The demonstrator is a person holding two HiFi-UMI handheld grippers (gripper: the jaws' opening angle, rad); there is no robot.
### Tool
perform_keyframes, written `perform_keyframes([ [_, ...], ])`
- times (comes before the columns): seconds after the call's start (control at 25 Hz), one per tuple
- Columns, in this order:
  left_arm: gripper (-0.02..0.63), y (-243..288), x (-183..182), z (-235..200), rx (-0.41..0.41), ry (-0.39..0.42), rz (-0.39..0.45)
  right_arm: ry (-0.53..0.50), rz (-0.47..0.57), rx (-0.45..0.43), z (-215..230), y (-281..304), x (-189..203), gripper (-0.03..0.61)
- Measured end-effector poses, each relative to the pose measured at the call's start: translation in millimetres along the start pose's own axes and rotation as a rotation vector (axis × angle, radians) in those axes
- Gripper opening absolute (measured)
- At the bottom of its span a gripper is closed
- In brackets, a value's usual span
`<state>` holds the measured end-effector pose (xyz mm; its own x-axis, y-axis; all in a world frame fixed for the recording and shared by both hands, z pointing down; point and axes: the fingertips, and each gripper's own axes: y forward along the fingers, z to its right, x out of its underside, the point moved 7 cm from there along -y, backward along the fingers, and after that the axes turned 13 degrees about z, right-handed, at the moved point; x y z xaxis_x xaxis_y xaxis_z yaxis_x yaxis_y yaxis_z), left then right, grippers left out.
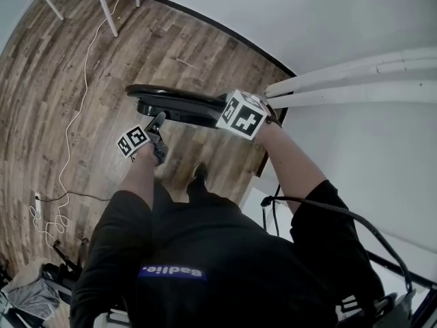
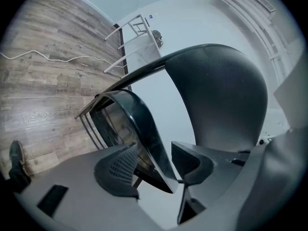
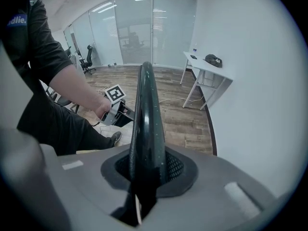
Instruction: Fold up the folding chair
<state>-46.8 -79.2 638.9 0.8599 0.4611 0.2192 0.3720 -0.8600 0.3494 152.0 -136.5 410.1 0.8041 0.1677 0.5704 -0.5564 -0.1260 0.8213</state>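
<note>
The black folding chair (image 1: 176, 101) stands edge-on in front of me on the wood floor, close to the white wall. My right gripper (image 1: 220, 115) is shut on the thin top edge of its backrest (image 3: 147, 109), which runs straight between the pads (image 3: 178, 170). My left gripper (image 1: 159, 120) is lower, at the chair's near side. In the left gripper view the curved seat edge (image 2: 144, 129) passes between its wide-standing jaws (image 2: 156, 165), against the left pad (image 2: 120, 170), with a gap to the right pad. The backrest (image 2: 221, 95) arches above. The left gripper (image 3: 115, 107) also shows beyond the chair.
A white wall (image 1: 355, 26) and its dark skirting lie just right of the chair. A white table (image 3: 209, 69) stands by the wall farther on. A white cable (image 1: 75, 128) snakes over the floor at left. My shoe (image 1: 198, 173) is under the chair.
</note>
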Motion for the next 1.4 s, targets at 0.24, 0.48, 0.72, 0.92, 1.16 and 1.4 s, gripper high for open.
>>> perform_keyframes([
  [0.24,0.224,-38.9,12.0,15.5,0.041,0.036,-0.058,-0.005,-0.003,-0.004,5.6,0.5,-2.9,0.064],
  [0.48,0.223,-75.6,15.7,81.3,0.184,0.29,-0.166,-0.005,-0.005,-0.008,13.1,-4.8,-1.3,0.064],
  [0.72,0.222,-120.3,7.7,158.6,0.33,0.592,-0.132,-0.012,0.006,-0.009,22.5,-7.6,-4.3,0.064],
  [0.92,0.182,-162.6,11.2,205.5,0.385,0.858,-0.095,-0.02,0.003,0.001,28.5,-9.5,-5.1,0.064],
  [1.16,0.077,-208.9,6.8,254.1,0.42,1.045,0.023,-0.012,-0.005,-0.001,33.3,-11.1,-3.3,0.064],
  [1.4,0.006,-235.2,1.0,289.8,0.43,1.092,0.123,-0.018,-0.002,0.001,35.9,-11.3,-3.9,0.064],
])
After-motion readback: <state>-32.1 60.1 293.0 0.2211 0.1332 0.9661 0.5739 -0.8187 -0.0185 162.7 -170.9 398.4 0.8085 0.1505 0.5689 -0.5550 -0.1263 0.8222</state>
